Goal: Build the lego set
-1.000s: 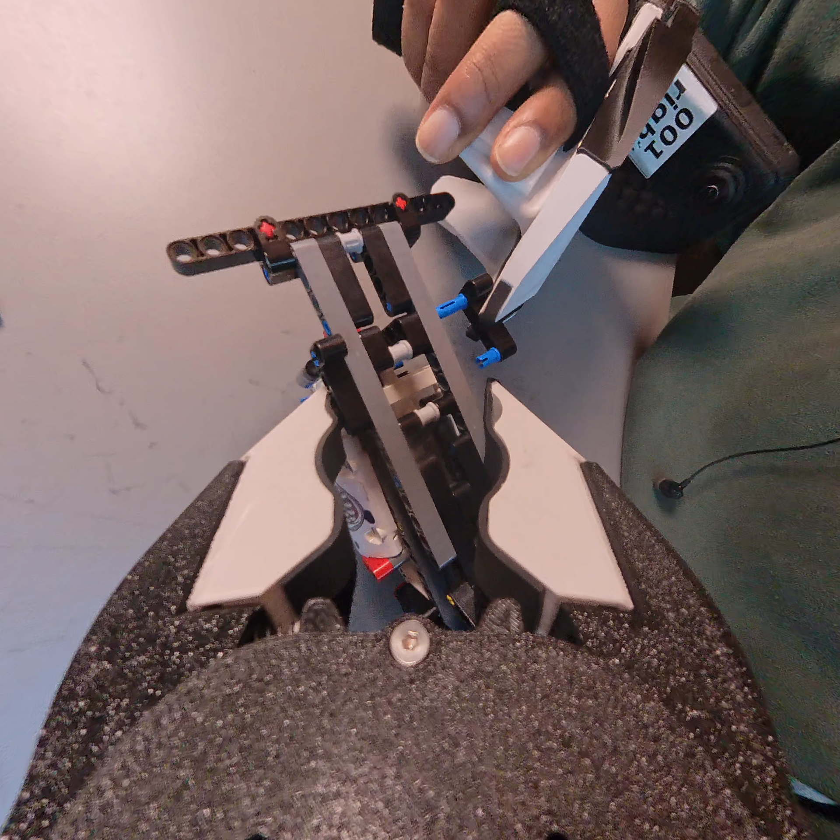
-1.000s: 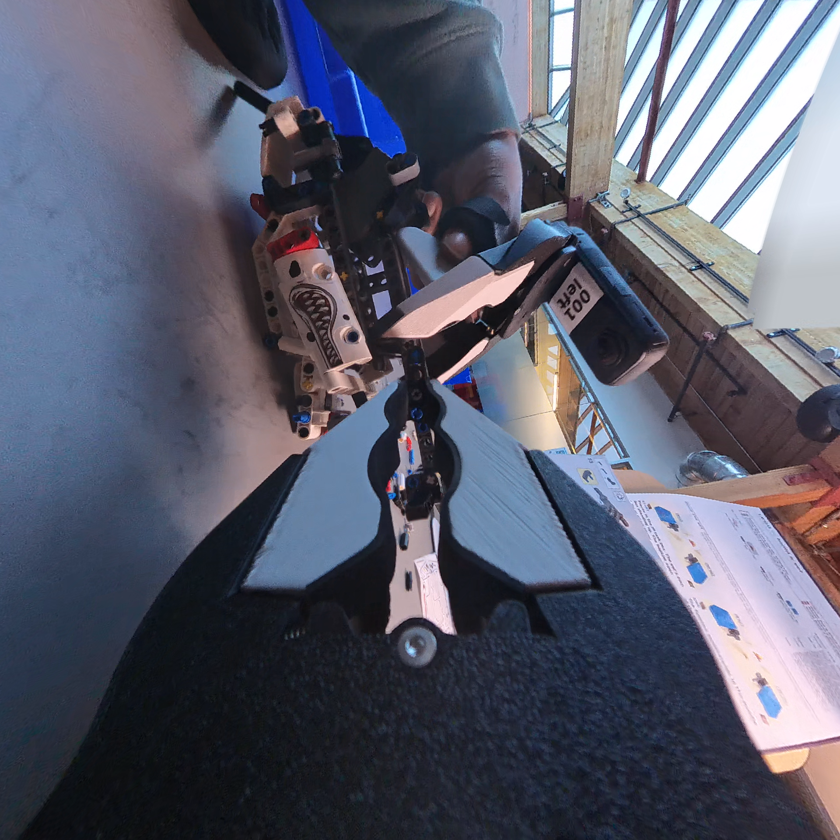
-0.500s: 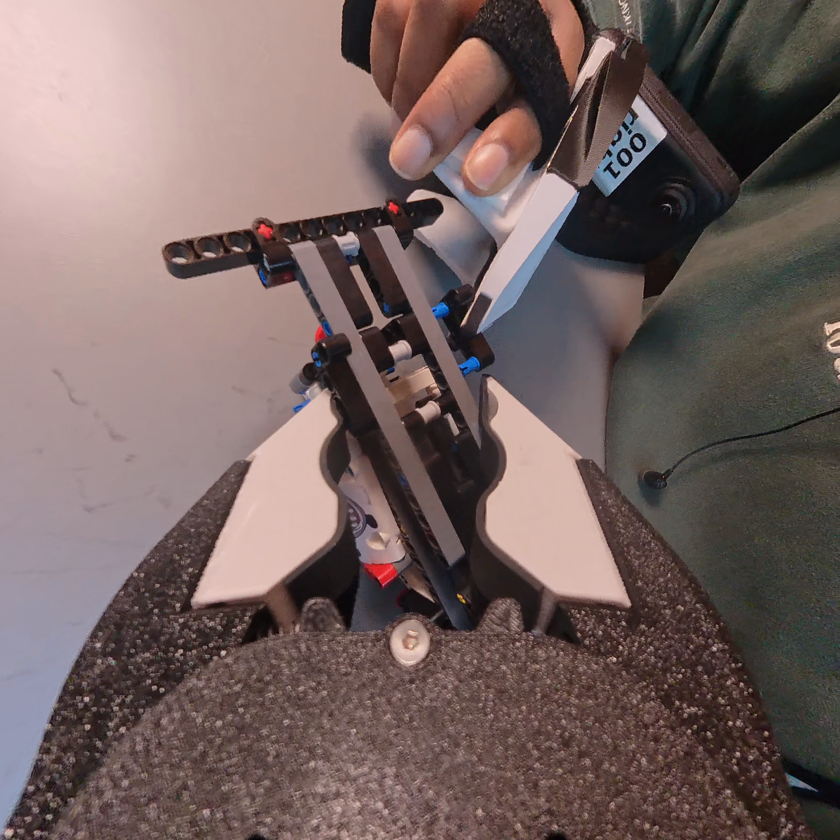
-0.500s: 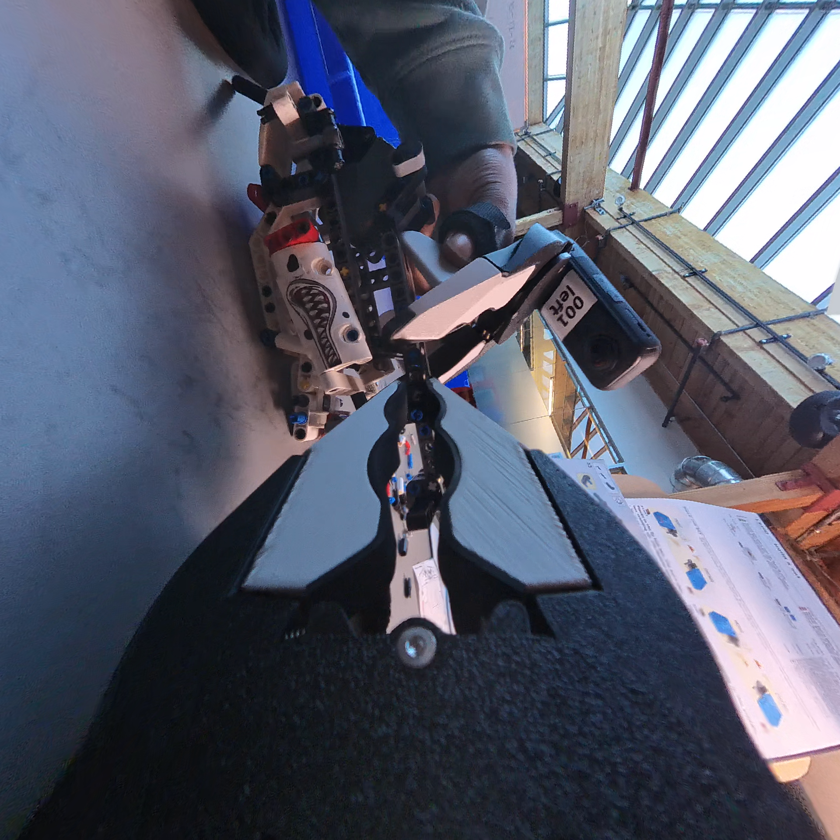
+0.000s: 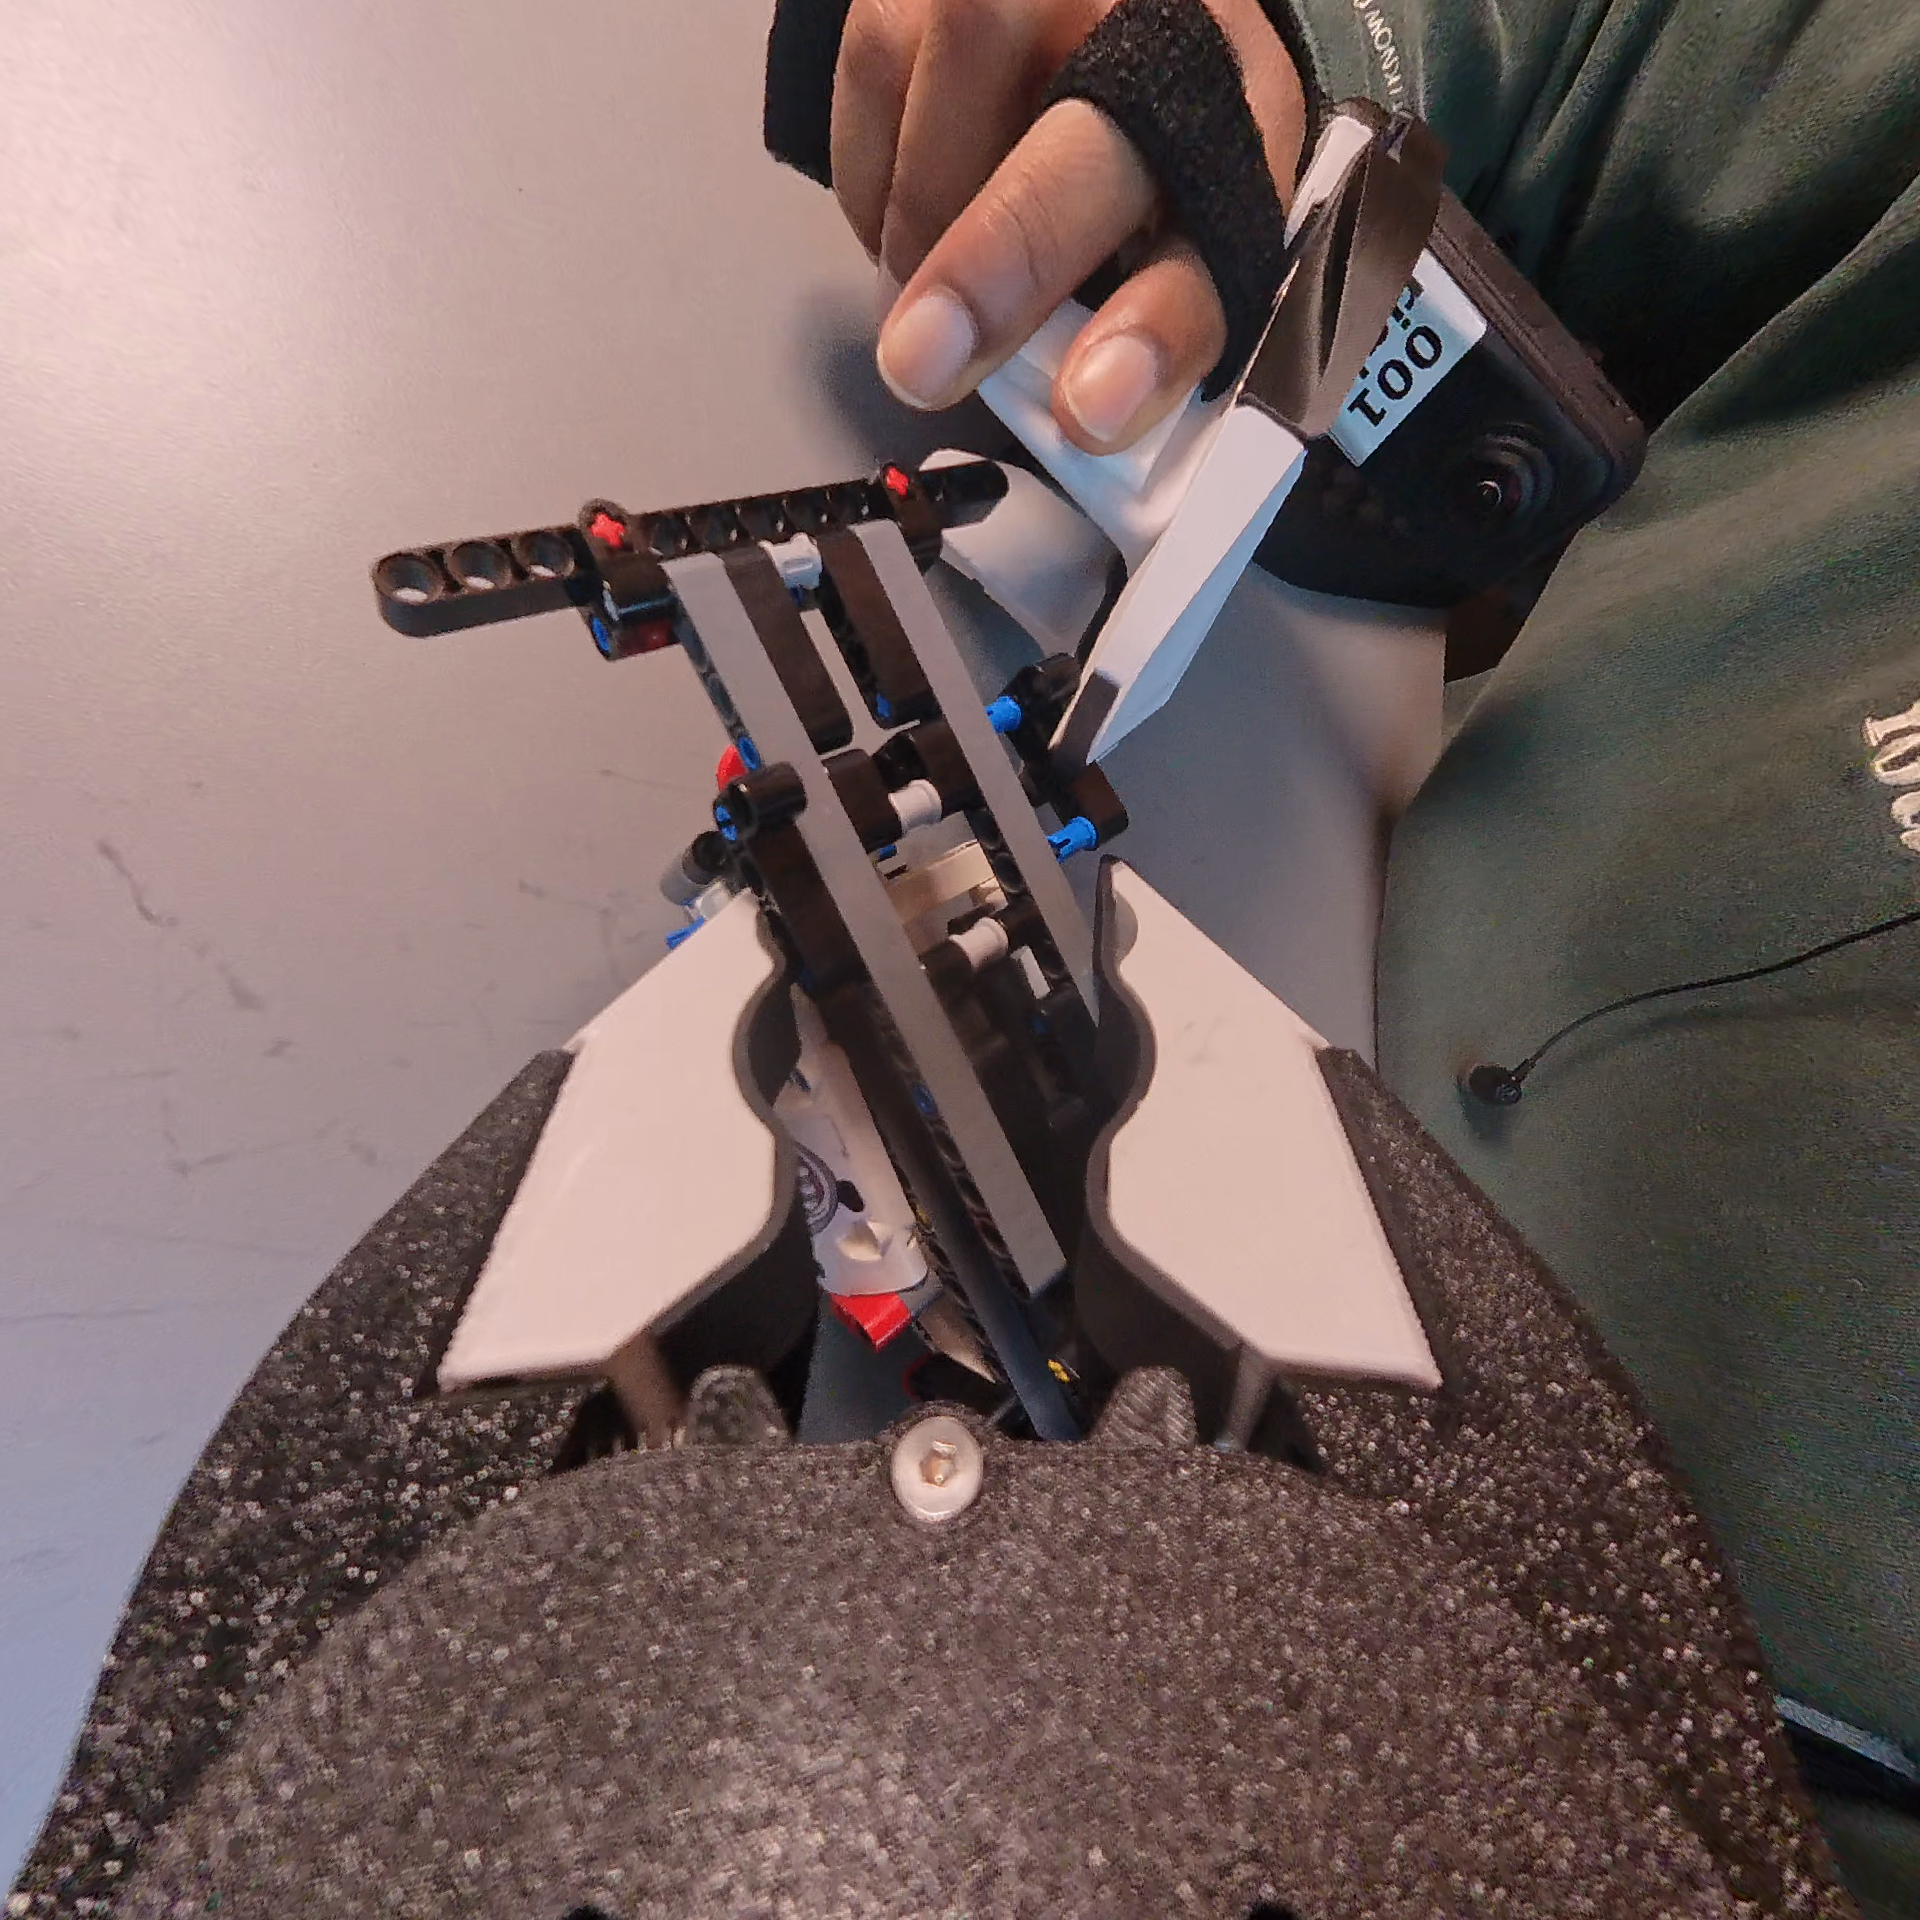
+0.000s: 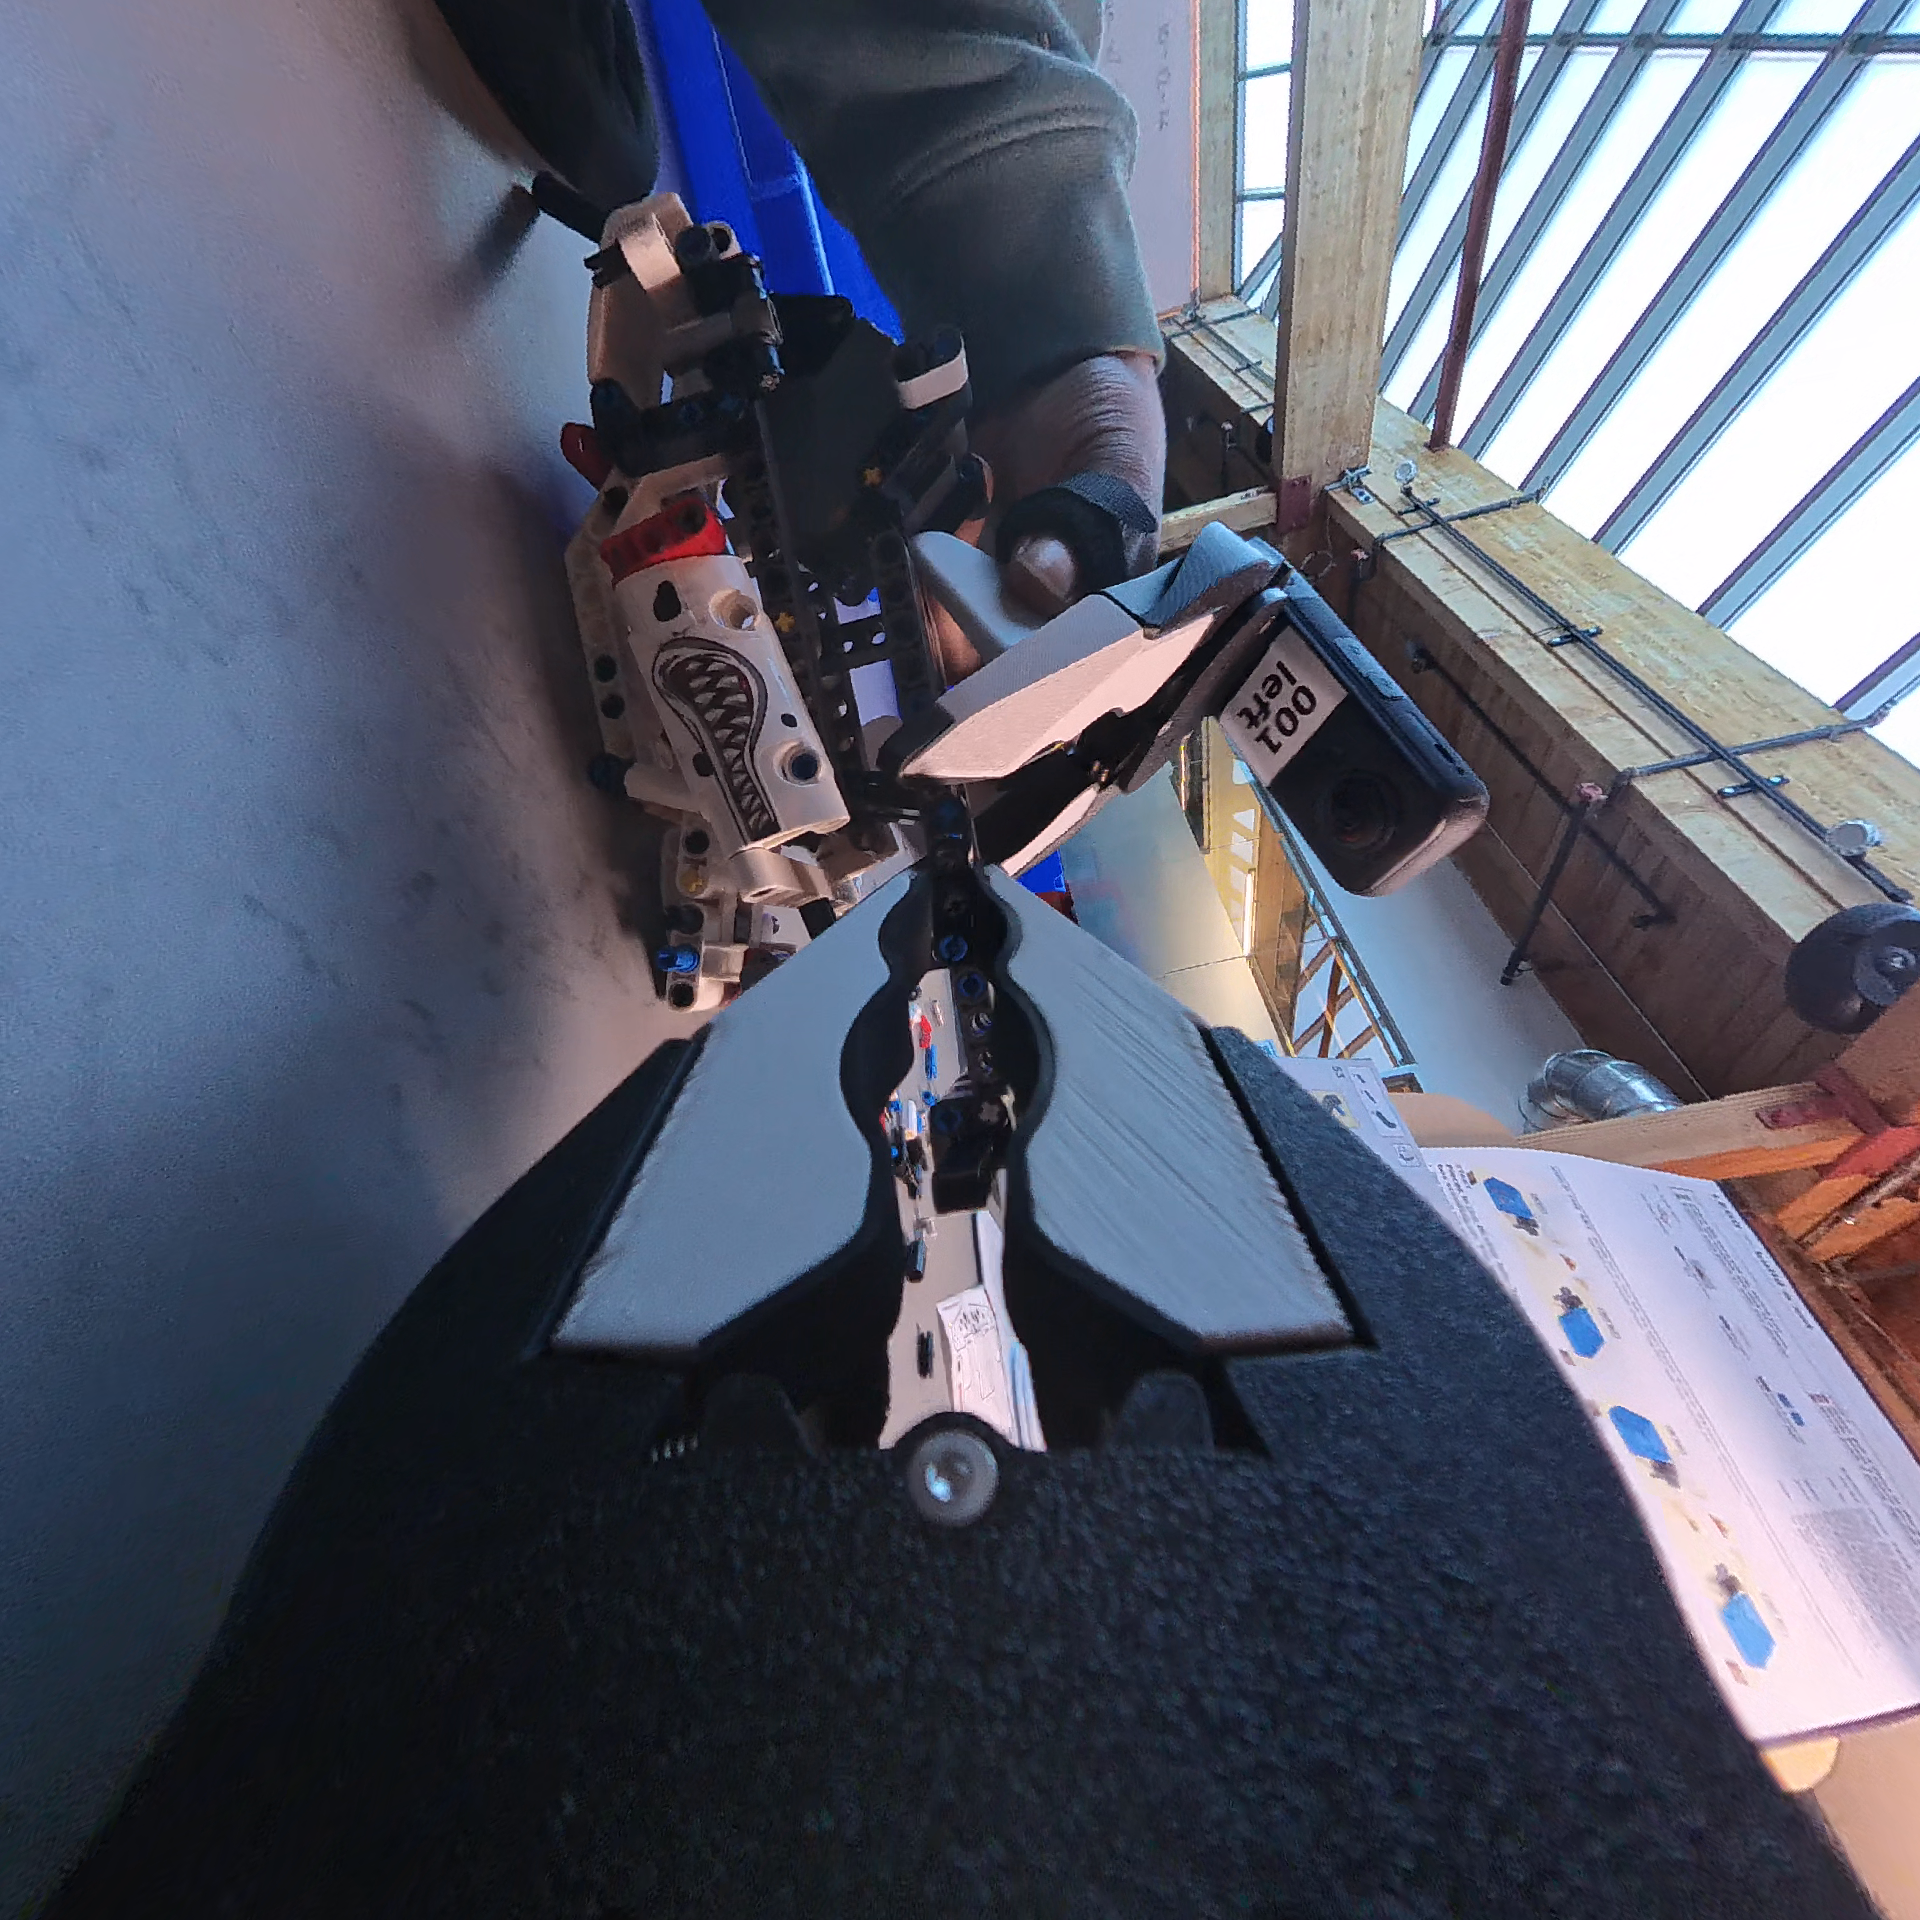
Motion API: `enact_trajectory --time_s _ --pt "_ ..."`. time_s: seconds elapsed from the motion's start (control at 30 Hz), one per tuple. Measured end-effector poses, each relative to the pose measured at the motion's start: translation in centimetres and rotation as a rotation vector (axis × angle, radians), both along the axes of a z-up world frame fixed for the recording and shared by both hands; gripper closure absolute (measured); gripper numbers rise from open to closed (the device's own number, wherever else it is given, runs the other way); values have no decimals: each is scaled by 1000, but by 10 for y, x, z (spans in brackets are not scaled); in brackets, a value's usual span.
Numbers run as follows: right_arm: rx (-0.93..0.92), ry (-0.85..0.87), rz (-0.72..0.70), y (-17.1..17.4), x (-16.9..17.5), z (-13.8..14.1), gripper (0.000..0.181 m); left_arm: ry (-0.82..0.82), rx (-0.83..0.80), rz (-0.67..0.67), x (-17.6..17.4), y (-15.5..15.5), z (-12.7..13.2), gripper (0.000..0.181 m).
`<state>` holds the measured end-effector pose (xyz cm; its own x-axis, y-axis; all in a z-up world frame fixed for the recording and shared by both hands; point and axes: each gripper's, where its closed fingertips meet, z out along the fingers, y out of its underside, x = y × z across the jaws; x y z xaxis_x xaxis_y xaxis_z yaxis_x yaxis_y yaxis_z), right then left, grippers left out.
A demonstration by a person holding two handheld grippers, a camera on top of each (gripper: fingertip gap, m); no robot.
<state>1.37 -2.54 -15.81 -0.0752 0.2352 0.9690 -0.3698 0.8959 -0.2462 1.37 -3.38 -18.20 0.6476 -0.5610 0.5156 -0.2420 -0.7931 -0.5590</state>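
Note:
My left gripper is shut on the lego model, a frame of black and grey beams with a long black holed beam across its top. My right gripper comes in from the upper right, shut on a small black connector with blue pins. The pins point at the model's right grey beam and sit right against it. In the right wrist view my right gripper pinches the connector. Beyond it, the left gripper holds the model, which has a white shark-mouth part.
The grey table lies under the model. The person's green sweatshirt fills the right side. An open instruction booklet lies at the right, a blue bin stands behind the model, and wooden beams and windows are beyond. Left and right tips are no more than a few centimetres apart.
My right gripper has moved the connector a little left, up against the model's right grey beam. The model stays held in my left gripper.

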Motion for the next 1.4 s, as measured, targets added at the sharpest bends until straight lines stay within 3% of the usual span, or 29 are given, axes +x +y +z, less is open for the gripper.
enact_trajectory --time_s 0.4,0.63,1.13,1.4 --pt "240 10 -8 -1 2 -3 175 -26 -20 -58 4 -4 0 125" --pt "130 4 -59 0 1 0 174 -49 -20 -47 6 -4 1 125" --pt "174 44 -123 2 -1 -1 174 -59 -22 -39 6 -3 1 124" --pt "113 -68 -77 -2 15 -7 148 -33 35 -3 1 -4 8 113"
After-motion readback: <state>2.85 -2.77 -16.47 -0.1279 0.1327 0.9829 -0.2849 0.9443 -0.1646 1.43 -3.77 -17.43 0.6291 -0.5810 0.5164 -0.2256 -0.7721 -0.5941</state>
